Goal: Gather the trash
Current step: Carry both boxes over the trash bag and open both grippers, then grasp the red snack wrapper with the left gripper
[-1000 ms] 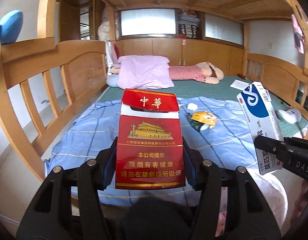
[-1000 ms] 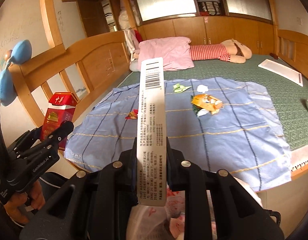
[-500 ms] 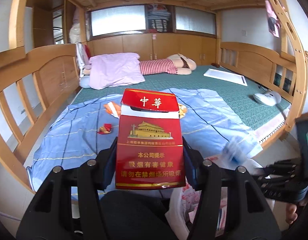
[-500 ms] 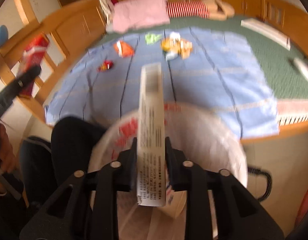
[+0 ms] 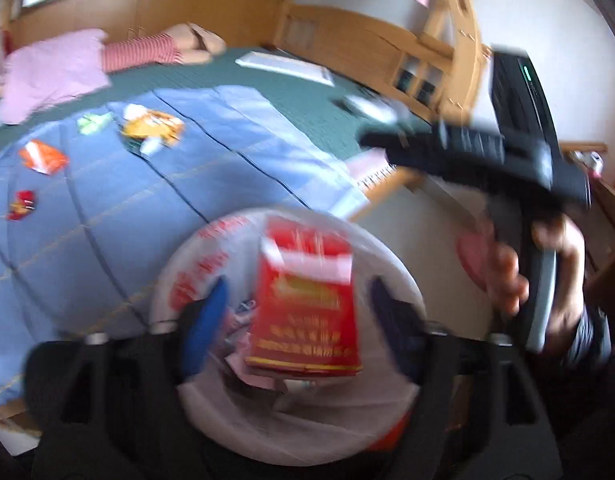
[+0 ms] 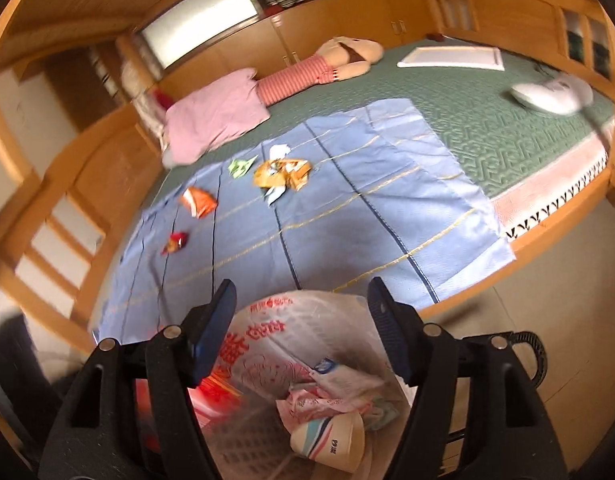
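now my left claw (image 5: 295,316) gapes, the light, stiff red pack (image 5: 305,312) loose over the bin bag (image 5: 187,264); my right claw (image 6: 301,320) is spread, empty.

Legible markings: almost none; motion blur and small size defeat most print.

The red cigarette pack (image 5: 305,304) carries yellow lines of print, smeared beyond reading. The white bin liner bag (image 6: 291,344) bears red Chinese characters, too distorted to read in either view. A paper cup (image 6: 331,444) inside the bag shows small dark print, unreadable.
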`<state>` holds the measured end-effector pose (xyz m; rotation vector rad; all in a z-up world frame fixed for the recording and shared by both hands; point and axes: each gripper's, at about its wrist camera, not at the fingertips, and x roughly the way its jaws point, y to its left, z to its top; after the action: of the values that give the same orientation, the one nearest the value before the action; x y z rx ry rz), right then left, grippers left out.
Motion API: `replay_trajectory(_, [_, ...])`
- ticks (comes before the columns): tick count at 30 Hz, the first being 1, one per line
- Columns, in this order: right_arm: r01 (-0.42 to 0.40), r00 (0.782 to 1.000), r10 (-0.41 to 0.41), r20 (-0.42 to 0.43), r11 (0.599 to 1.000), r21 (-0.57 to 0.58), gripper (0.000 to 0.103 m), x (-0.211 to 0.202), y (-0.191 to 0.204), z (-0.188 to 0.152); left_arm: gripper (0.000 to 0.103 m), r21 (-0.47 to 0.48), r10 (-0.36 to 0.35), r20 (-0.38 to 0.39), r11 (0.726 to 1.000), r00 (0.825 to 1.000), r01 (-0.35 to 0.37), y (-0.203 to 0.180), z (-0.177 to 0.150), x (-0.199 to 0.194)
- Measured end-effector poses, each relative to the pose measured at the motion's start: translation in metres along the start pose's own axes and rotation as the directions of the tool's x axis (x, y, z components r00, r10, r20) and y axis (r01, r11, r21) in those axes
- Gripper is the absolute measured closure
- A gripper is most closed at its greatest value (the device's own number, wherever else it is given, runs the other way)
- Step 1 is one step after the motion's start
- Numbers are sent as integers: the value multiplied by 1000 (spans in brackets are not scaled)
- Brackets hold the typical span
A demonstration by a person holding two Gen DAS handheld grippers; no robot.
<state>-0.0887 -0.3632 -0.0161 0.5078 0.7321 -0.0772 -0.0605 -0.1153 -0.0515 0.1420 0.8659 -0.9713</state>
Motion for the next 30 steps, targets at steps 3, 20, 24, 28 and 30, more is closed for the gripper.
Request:
replay_trajectory(3, [16, 1000, -16, -1, 1000, 20, 34, 5, -6, 5, 16, -20, 33, 15, 999, 999, -33, 13, 1, 3])
replay_trajectory(20, [87, 986, -88, -143, 996, -12, 33, 88, 16, 13, 15, -556, 596, -47, 651, 802, -516, 367, 47, -3])
replay_trajectory(24, [128, 975, -133, -177, 991, -40, 33, 111, 28, 20, 14, -554, 576, -35, 669, 817, -496, 398, 58, 33])
replay_trajectory(28, [146, 968, -158, -194, 986, -79, 33, 132, 49, 25, 13, -543, 538, -91, 679, 838, -494, 426, 68, 74])
replay_trajectory(30, [129, 968, -144, -203, 988, -88, 33, 143, 61, 27, 14, -527, 529, -95, 692, 843, -494, 438, 69, 87])
